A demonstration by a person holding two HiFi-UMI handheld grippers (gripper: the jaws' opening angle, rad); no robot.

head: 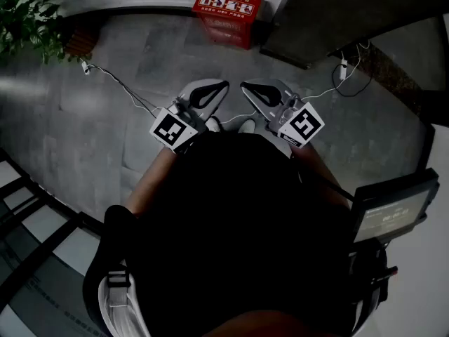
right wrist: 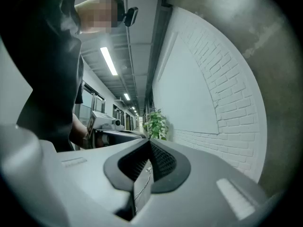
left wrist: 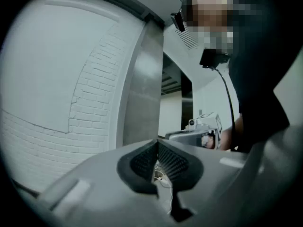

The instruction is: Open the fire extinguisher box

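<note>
The red fire extinguisher box (head: 226, 12) stands on the floor against the white brick wall, far ahead of me in the head view. Its lid with a white label looks closed. Both grippers are held level close to my body, well short of the box. My left gripper (head: 222, 87) (left wrist: 157, 143) is shut, its pads meeting at the tip with nothing between them. My right gripper (head: 247, 88) (right wrist: 149, 142) is shut and empty too. The two point inward, their tips close to each other. Neither gripper view shows the box.
A potted plant (head: 31, 20) (right wrist: 156, 124) stands at the far left by the wall. White cables (head: 116, 83) trail over the grey tiled floor. A grey pillar (left wrist: 142, 84) rises beside the wall. A device with a screen (head: 393, 213) hangs at my right, and a railing (head: 28, 209) runs at lower left.
</note>
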